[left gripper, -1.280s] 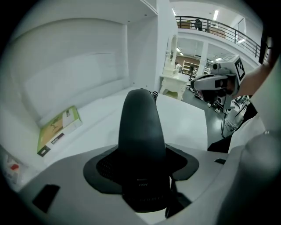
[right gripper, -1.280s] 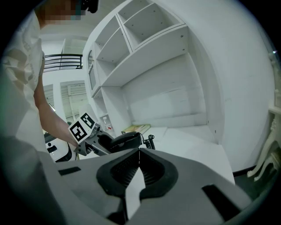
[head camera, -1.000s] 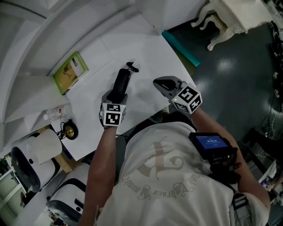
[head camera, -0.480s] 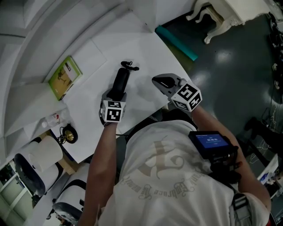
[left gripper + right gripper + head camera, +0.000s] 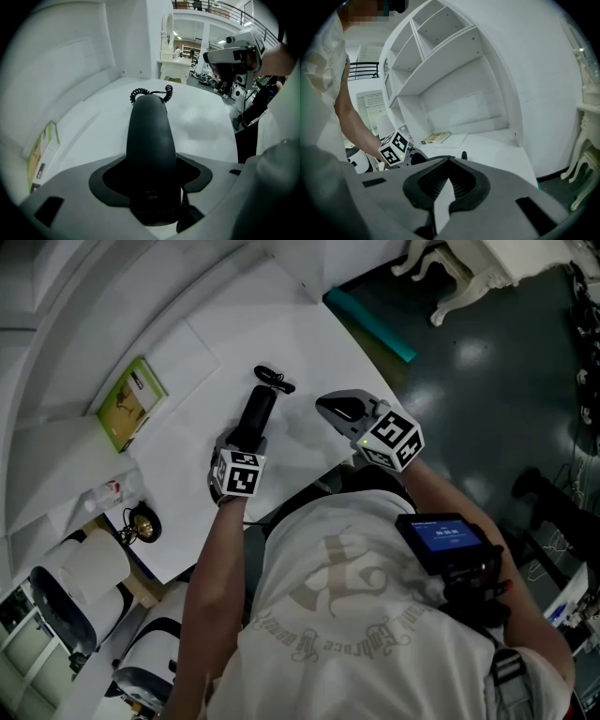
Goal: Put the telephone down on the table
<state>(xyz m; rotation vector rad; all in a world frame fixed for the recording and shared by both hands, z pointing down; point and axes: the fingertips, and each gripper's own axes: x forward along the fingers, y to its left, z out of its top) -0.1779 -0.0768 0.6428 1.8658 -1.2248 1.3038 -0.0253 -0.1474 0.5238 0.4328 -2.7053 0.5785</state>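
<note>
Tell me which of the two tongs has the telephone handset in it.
The left tongs: the black telephone handset is clamped between its jaws. The right tongs hold nothing, and its jaws are together.

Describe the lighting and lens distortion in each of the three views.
Head view: dim and underexposed overall, with soft glare patches on the dark floor; the white table reads grey. Left gripper view: fisheye with black corners; the telephone is dark with little surface detail. Right gripper view: brighter and evenly lit, but the straight shelves bow into curves.
</note>
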